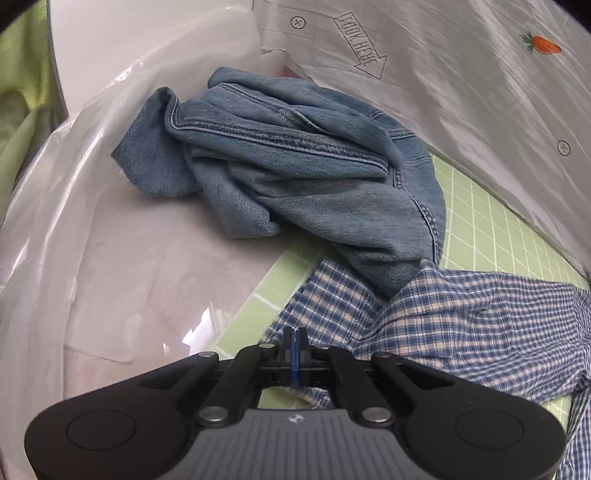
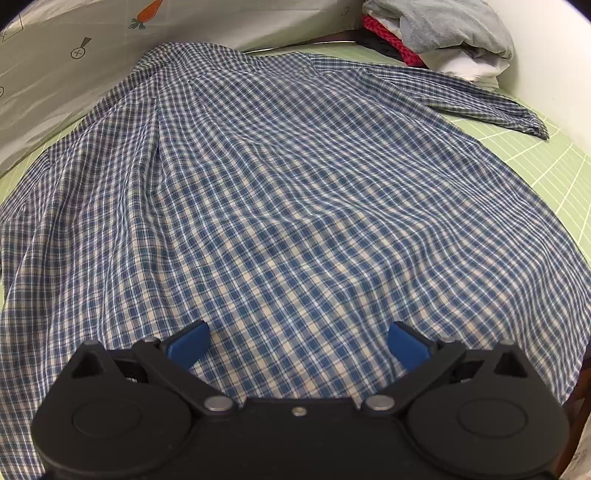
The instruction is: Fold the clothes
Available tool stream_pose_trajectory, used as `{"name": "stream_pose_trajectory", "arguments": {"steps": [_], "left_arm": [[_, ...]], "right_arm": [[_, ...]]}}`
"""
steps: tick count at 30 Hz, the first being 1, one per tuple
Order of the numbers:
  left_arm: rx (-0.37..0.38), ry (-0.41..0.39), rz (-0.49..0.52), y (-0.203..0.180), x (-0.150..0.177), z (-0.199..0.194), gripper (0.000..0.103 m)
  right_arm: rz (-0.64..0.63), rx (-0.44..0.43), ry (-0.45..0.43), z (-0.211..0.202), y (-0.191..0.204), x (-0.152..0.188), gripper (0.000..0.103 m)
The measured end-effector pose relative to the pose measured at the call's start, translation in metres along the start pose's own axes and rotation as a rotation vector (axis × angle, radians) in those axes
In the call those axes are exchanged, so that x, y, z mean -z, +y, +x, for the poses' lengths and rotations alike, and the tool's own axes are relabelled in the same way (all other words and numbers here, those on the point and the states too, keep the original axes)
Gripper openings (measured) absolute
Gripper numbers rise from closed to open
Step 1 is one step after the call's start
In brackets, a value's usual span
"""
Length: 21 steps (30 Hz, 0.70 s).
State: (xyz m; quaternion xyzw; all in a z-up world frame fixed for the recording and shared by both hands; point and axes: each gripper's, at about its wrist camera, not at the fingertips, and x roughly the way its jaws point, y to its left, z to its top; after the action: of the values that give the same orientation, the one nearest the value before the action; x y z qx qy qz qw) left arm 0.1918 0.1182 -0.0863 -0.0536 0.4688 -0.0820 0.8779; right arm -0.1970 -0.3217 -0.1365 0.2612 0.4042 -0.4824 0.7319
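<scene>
A blue-and-white plaid shirt [image 2: 295, 192] lies spread over the green grid mat [image 2: 546, 162], one sleeve [image 2: 480, 99] stretched to the far right. My right gripper [image 2: 297, 347] hovers open just above the shirt's near part, its blue pads [image 2: 188, 347] wide apart with only flat cloth between them. In the left wrist view the shirt [image 1: 461, 325] bunches at the lower right. My left gripper [image 1: 295, 347] is shut there, pads pressed together on the shirt's edge. A crumpled pair of blue jeans [image 1: 295, 166] lies beyond it.
A stack of folded clothes [image 2: 443, 33] in grey, white and red sits at the mat's far right corner. A white printed sheet with a carrot drawing [image 1: 480, 92] stands along the back. Clear plastic [image 1: 92, 258] covers the white surface to the left of the mat [image 1: 480, 221].
</scene>
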Motion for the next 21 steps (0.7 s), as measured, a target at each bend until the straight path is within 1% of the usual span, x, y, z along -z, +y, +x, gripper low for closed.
{"name": "stream_pose_trajectory", "arguments": {"steps": [2,3,4,5,6,7,8,9,12,13,15,17,21], "left_arm": [[0.004,-0.009,0.015,0.000,-0.002,0.000,0.002],[0.019,-0.006,0.027,0.000,-0.003,0.002,0.006],[0.026,-0.006,0.033,-0.001,-0.005,0.003,0.018],[0.012,-0.009,0.037,-0.003,-0.007,0.004,0.033],[-0.002,-0.013,0.041,-0.004,-0.008,0.005,0.040],[-0.016,-0.016,0.045,-0.006,-0.010,0.006,0.049],[-0.021,-0.011,0.042,-0.008,-0.012,0.009,0.053],[-0.026,-0.006,0.039,-0.010,-0.014,0.013,0.054],[-0.004,0.005,0.044,-0.012,-0.019,0.021,0.056],[0.000,0.004,0.058,-0.014,-0.021,0.023,0.058],[0.004,0.005,0.088,-0.019,-0.022,0.026,0.065],[-0.001,0.013,0.117,-0.025,-0.023,0.030,0.077],[-0.011,0.029,0.175,-0.035,-0.025,0.038,0.077]], "right_arm": [[0.000,-0.003,-0.001,0.000,0.000,0.000,0.103],[0.000,-0.004,-0.002,0.000,-0.001,0.000,0.103],[0.001,-0.005,-0.005,0.000,0.000,0.001,0.103],[0.001,-0.006,-0.006,0.000,0.000,0.000,0.103],[0.001,-0.007,-0.008,0.001,0.000,0.000,0.103],[0.001,-0.008,-0.009,0.001,0.000,0.000,0.103],[0.000,-0.010,-0.007,0.001,0.000,-0.001,0.103],[-0.002,-0.011,-0.007,0.001,0.000,-0.001,0.103],[-0.006,-0.015,-0.008,0.002,-0.001,-0.001,0.103],[-0.005,-0.015,-0.010,0.002,-0.001,-0.001,0.103],[-0.005,-0.015,-0.013,0.001,-0.001,0.000,0.103],[-0.001,-0.012,-0.017,0.002,0.000,0.000,0.103],[0.005,-0.008,-0.023,0.002,0.001,0.000,0.103]]}}
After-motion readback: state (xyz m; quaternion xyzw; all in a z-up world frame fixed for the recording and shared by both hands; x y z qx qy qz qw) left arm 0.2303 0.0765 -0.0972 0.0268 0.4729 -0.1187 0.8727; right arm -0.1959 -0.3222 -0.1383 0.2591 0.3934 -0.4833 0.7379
